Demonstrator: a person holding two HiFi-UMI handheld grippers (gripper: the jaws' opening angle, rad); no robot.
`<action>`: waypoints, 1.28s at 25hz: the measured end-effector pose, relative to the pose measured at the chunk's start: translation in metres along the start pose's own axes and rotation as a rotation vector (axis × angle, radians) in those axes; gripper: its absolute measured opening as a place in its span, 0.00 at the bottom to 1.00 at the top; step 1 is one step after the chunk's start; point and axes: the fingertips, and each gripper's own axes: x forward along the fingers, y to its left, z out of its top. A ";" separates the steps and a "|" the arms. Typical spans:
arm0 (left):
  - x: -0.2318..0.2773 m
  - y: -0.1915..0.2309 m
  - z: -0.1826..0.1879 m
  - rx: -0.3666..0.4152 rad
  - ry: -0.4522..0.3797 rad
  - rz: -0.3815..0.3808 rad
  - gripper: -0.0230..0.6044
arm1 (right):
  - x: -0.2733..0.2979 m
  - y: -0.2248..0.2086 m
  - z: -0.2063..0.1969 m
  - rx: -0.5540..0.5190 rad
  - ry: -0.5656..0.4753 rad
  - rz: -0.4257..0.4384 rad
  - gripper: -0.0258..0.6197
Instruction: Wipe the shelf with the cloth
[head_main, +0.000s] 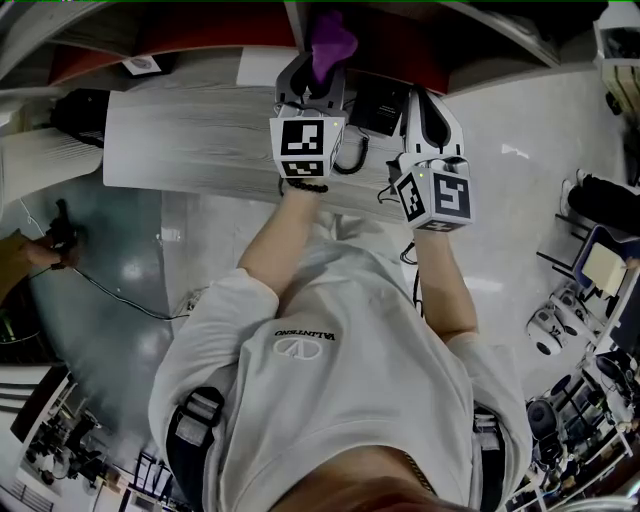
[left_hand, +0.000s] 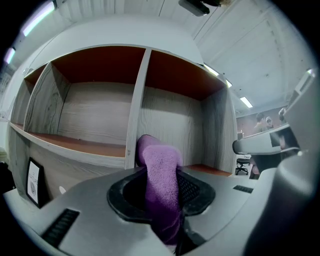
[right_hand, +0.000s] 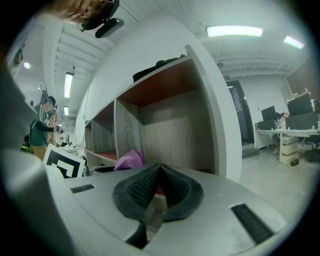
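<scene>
Nearest in the head view is the person's white T-shirt (head_main: 330, 400), with both bare forearms reaching forward. A black bead bracelet (head_main: 305, 186) sits on the left wrist, just behind the marker cube of the left claw (head_main: 318, 78). In the left gripper view, that claw (left_hand: 162, 192) is clenched on a purple cloth (left_hand: 161, 165). The cloth is pinched between the dark pads, and a folded hump of it stands up beyond the tips.

The right claw (head_main: 428, 105) is held just right of the left one and slightly nearer. In its own view, the right claw (right_hand: 159, 187) has its pads pressed together with nothing between them. The cloth (right_hand: 129, 160) shows there to the left, a little farther on.

Beyond the claws stands the shelf (left_hand: 90, 115), a wood-grain unit with reddish-brown boards and open compartments. The cloth is raised in front of the upright divider (left_hand: 136, 105) between two compartments. Whether it touches the wood cannot be told. From the head view, the cloth (head_main: 332, 38) reaches the shelf's front edge (head_main: 230, 30).
</scene>
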 end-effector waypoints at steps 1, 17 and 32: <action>0.000 0.001 -0.002 0.003 0.004 0.000 0.20 | 0.000 0.000 -0.001 0.001 0.000 -0.002 0.04; 0.003 -0.001 -0.019 0.024 0.008 -0.010 0.20 | -0.007 -0.008 -0.012 0.012 0.016 -0.021 0.04; -0.018 -0.019 0.007 0.089 -0.122 -0.167 0.20 | -0.033 -0.024 0.010 -0.019 -0.029 -0.057 0.04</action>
